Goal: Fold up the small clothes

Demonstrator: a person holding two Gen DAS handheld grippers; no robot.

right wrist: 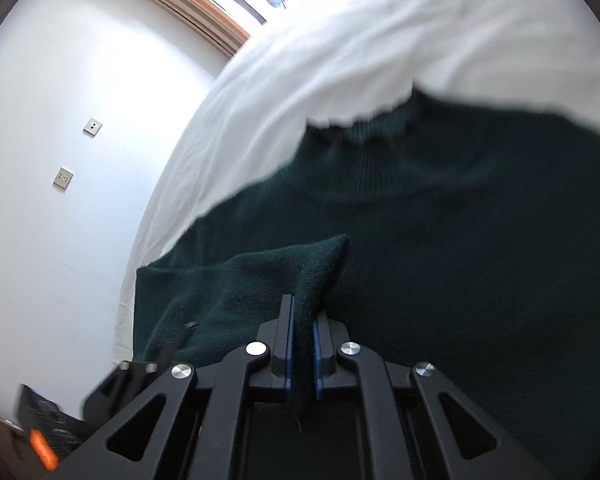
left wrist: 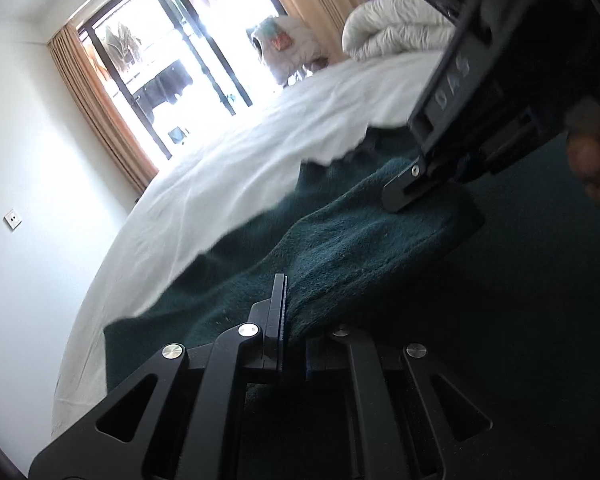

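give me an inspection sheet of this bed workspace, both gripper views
surface: white bedsheet, wrinkled.
job's things: dark green sweater spread on the sheet, one fold raised.
clutter: rolled white duvet at the far end of the bed.
grippers: left gripper shut on the sweater's edge; right gripper shut on a raised fold.
cables: nothing seen.
surroundings: window with tan curtains, white wall with wall sockets.

White bed (left wrist: 260,152) (sheeted) carries green sweater (left wrist: 360,240).
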